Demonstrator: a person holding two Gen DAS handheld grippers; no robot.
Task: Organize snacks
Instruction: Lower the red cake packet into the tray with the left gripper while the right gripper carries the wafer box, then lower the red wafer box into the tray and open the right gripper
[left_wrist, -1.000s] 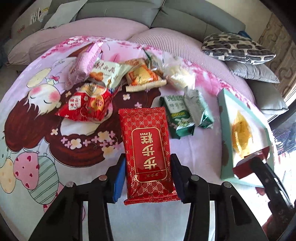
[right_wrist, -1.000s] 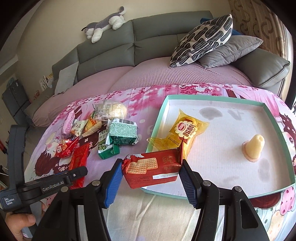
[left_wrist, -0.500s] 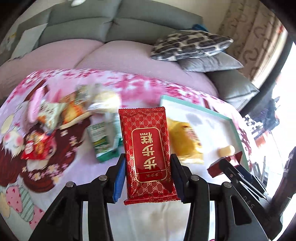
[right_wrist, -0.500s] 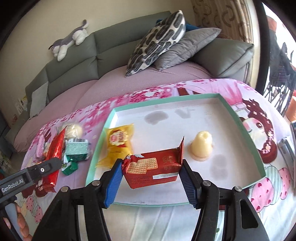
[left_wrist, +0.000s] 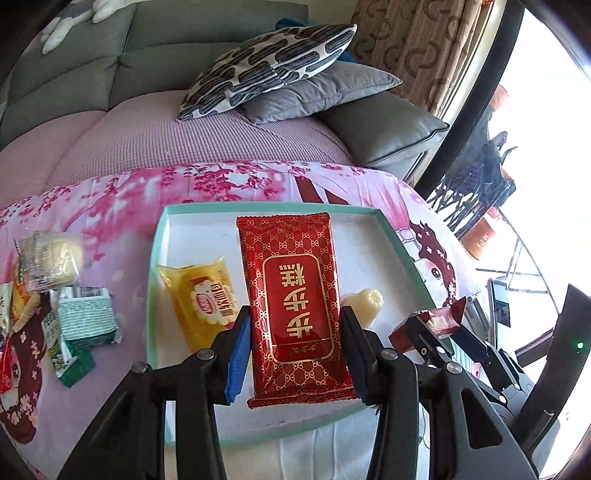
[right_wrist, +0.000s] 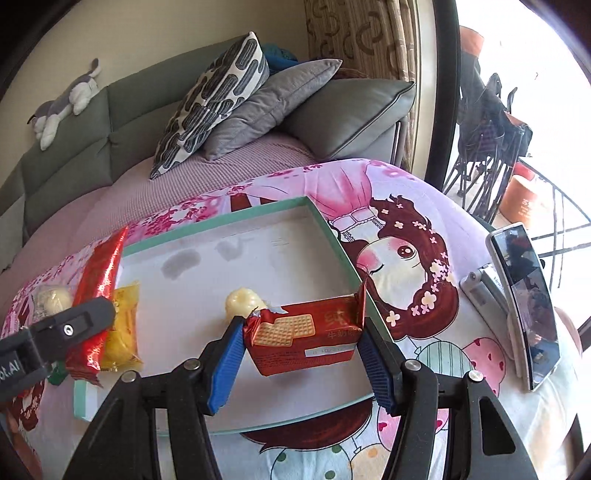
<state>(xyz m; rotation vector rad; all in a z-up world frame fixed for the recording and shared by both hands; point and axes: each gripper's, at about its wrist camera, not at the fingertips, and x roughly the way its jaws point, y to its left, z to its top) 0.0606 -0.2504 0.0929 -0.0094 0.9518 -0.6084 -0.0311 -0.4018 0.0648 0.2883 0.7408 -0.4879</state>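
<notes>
Nearest on the left side, the left gripper (left_wrist: 295, 354) pinches a long red packet (left_wrist: 293, 306) by its two long edges, blue pads pressed flat to the wrapper, and holds it over the teal-rimmed tray (left_wrist: 157, 258). The right gripper (right_wrist: 299, 358) clamps a red cracker pack (right_wrist: 304, 341) end to end, above the tray's near right corner.

Inside the tray, the left wrist view shows a yellow snack bag (left_wrist: 201, 299) lying left of the red packet, and a pale jelly cup (left_wrist: 364, 304) peeking out on its right, half hidden by the blue pad. From the right wrist view the jelly cup (right_wrist: 242, 301) sits just behind the cracker pack, and the tray's white floor (right_wrist: 236, 273) carries grey smudges further back.

Only the left camera catches the snacks outside the tray on the pink cartoon cloth (left_wrist: 122, 221): green packets (left_wrist: 83, 317), then a clear bag of pale cakes (left_wrist: 50, 260) beyond them.

Only the right camera shows a phone (right_wrist: 526, 306) propped upright on the cloth, well to the tray's right, and further off a plush toy (right_wrist: 64, 105) on the grey sofa back. Both views take in the patterned cushion (left_wrist: 267, 64) leaning on a grey one.
</notes>
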